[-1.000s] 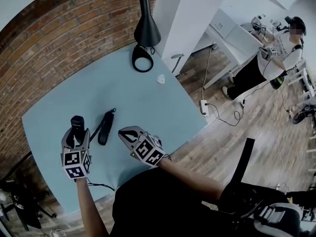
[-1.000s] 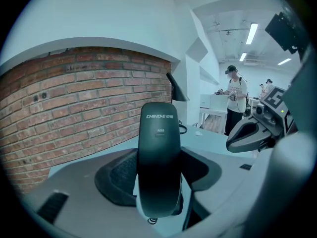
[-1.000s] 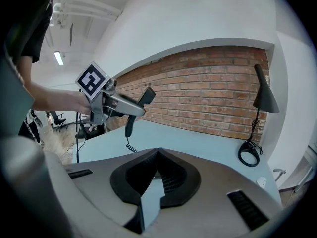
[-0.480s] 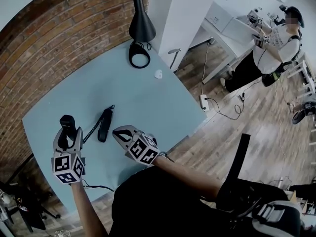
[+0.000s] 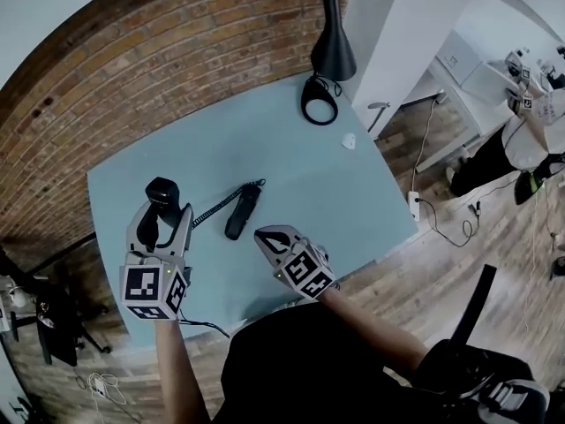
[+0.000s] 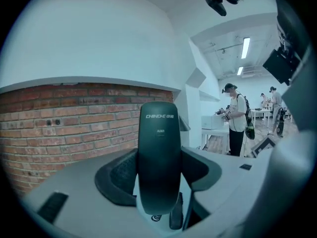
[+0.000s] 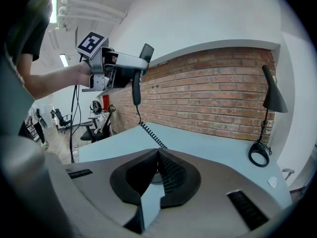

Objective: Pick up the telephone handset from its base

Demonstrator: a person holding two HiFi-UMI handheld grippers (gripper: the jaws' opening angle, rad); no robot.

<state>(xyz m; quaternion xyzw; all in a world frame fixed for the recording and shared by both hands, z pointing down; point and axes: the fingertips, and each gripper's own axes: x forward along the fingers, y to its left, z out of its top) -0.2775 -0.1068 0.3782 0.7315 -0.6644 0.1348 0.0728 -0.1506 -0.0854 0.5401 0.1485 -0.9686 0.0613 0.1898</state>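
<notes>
The black telephone handset (image 5: 162, 194) is off its base and stands upright in the air, with my left gripper (image 5: 163, 221) shut on it. In the left gripper view the handset (image 6: 158, 152) fills the space between the jaws. A coiled cord (image 5: 210, 208) runs from it to the slim black base (image 5: 240, 213), which lies on the pale blue table (image 5: 291, 170). My right gripper (image 5: 265, 237) hovers just in front of the base, its jaws together and holding nothing. From the right gripper view the left gripper (image 7: 119, 66) holds the handset (image 7: 136, 86) high, and the cord (image 7: 151, 133) hangs down.
A black desk lamp (image 5: 332, 47) with a ring-shaped foot (image 5: 319, 110) stands at the table's far corner, and a small white object (image 5: 349, 140) lies near it. A brick wall (image 5: 132, 69) borders the table. People stand at desks in the background (image 5: 530, 131).
My left gripper has risen with the handset, lifting it higher above the table and drawing the cord out. The right gripper stays near the base.
</notes>
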